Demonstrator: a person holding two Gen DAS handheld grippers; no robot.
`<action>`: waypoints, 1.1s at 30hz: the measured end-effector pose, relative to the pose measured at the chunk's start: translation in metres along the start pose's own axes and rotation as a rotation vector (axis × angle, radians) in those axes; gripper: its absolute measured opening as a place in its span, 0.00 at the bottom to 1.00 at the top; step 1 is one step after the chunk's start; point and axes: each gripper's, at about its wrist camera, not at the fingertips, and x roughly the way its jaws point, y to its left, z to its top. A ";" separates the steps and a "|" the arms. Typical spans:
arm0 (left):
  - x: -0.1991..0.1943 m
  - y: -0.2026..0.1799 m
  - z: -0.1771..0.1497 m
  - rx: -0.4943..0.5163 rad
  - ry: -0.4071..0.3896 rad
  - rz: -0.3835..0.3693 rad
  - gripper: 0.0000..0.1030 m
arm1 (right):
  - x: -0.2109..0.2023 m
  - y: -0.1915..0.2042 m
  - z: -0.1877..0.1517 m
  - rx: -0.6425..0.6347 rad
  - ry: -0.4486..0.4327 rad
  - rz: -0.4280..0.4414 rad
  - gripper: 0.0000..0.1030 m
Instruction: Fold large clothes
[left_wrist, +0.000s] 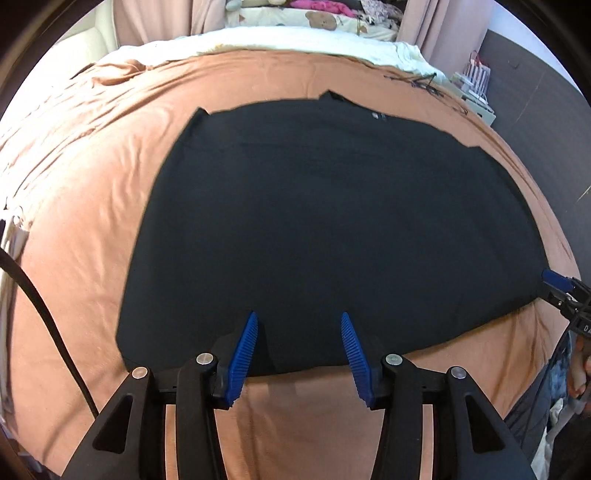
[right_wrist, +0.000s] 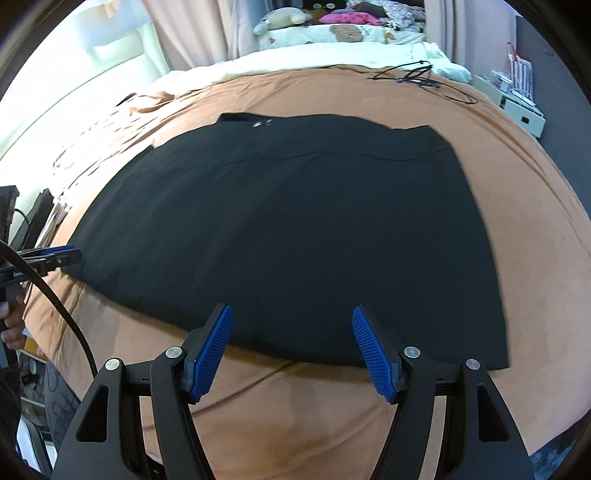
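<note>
Left gripper: blue pads parted, nothing between them, poised over the near hem. Right gripper: pads spread wider, likewise empty, at the same hem further along.

Black garment: spread flat on the orange bedcover, two snaps at its far edge.

Handling note: likely next a pinch of the near hem. Bite both layers at matching points, lift evenly and carry across without dragging the cloth askew.
</note>
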 end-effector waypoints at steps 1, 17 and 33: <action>0.004 -0.003 -0.001 0.004 0.003 0.007 0.50 | 0.002 0.004 0.000 -0.007 0.000 0.000 0.64; 0.056 -0.015 0.027 0.042 0.032 0.032 0.51 | 0.082 0.017 0.061 -0.025 0.095 -0.093 0.64; 0.025 0.045 0.052 -0.094 -0.003 0.073 0.51 | 0.161 0.019 0.153 -0.045 0.170 -0.114 0.64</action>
